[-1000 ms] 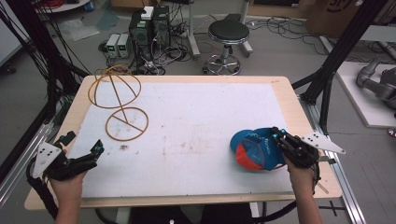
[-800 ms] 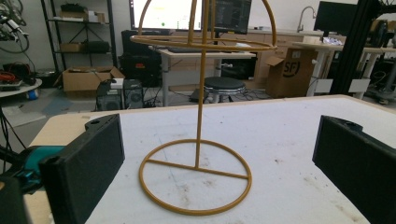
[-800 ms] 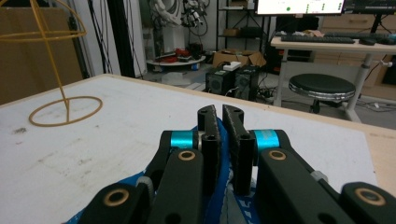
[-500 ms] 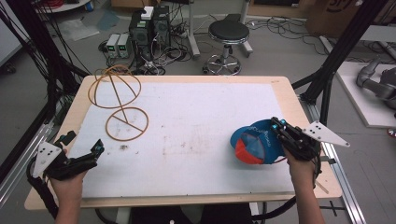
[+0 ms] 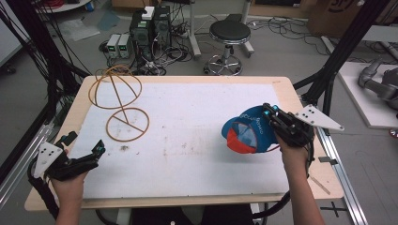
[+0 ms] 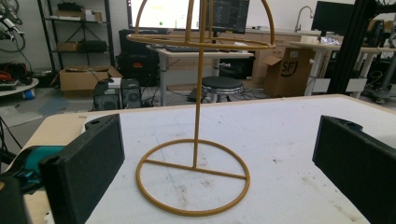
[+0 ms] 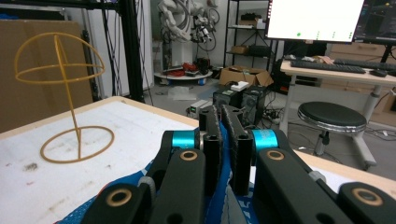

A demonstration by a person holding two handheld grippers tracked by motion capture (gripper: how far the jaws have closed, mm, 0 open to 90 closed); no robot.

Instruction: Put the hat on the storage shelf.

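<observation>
A round blue fabric cap (image 5: 251,133) with a red-orange brim and white lettering is showing near the table's right edge. A mustard-yellow wire hat stand (image 5: 119,105) is gleaming by the far left corner of the speckled white tabletop (image 5: 187,140).

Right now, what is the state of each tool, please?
Left tool: open, holding nothing.
Right tool: closed on the blue and orange fabric cap.

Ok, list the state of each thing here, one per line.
Cap: gripped by its edge, lifted above the table.
Stand: upright, bare, nothing on it.
Right claw: shut on the cap.
Left claw: open, holding nothing, aimed at the stand.
</observation>
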